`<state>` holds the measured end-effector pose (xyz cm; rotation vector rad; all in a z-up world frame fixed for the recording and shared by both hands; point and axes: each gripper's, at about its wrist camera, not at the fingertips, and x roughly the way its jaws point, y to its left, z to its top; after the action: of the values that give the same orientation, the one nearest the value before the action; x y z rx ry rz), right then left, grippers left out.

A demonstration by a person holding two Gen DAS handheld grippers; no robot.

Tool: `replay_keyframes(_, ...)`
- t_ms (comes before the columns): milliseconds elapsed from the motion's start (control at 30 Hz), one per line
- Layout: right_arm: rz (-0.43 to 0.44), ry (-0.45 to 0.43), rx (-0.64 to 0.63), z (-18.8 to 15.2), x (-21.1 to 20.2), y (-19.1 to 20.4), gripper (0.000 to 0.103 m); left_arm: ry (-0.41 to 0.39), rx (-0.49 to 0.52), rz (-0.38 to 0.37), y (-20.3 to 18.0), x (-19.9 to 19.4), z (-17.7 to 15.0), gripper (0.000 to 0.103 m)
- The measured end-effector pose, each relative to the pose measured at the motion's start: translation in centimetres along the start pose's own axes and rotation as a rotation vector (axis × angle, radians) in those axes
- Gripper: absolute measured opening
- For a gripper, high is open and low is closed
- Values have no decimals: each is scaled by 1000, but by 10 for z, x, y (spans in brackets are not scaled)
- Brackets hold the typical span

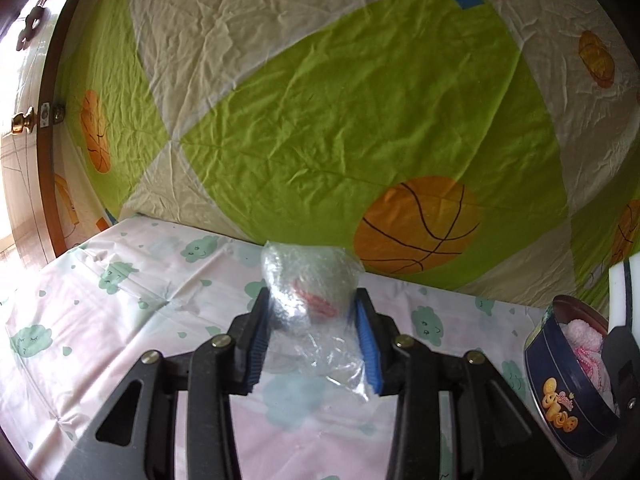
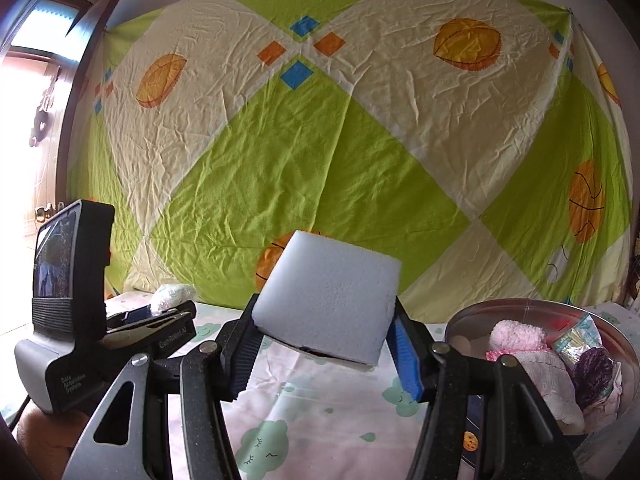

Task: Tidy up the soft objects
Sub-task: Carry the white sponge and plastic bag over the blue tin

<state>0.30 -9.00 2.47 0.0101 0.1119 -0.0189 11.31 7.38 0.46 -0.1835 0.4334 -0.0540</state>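
My left gripper [image 1: 311, 304] is shut on a crumpled clear bubble-wrap bundle [image 1: 308, 280] with something red inside, held above the pink cloud-print table cover [image 1: 120, 320]. In the right wrist view the left gripper [image 2: 168, 308] shows at the left with the bundle [image 2: 172, 296] at its tips. My right gripper [image 2: 324, 328] is shut on a white foam block [image 2: 332, 300], held above the cover. A round dark-blue cookie tin [image 1: 568, 396] at the right holds pink and white soft items; it also shows in the right wrist view [image 2: 480, 316].
A green and cream basketball-print sheet [image 2: 320, 140] hangs as a backdrop behind the table. A wooden door with a brass knob [image 1: 22, 122] stands at the left. The foam block's edge [image 1: 620, 292] shows behind the tin.
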Motion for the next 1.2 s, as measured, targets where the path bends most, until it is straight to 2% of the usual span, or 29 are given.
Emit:
replay_keyframes(233, 35, -38, -38, -1, -24, 2, 60, -17, 11, -7, -9, -16, -7, 39)
replay_keyframes(700, -124, -68, -202, -5, -49, -2, 61, -28, 3, -45, -27, -41, -23, 39)
replay_keyframes(1200, -176, -52, -284, -10, -63, -14, 61, -24, 3, -64, -50, -56, -36, 39)
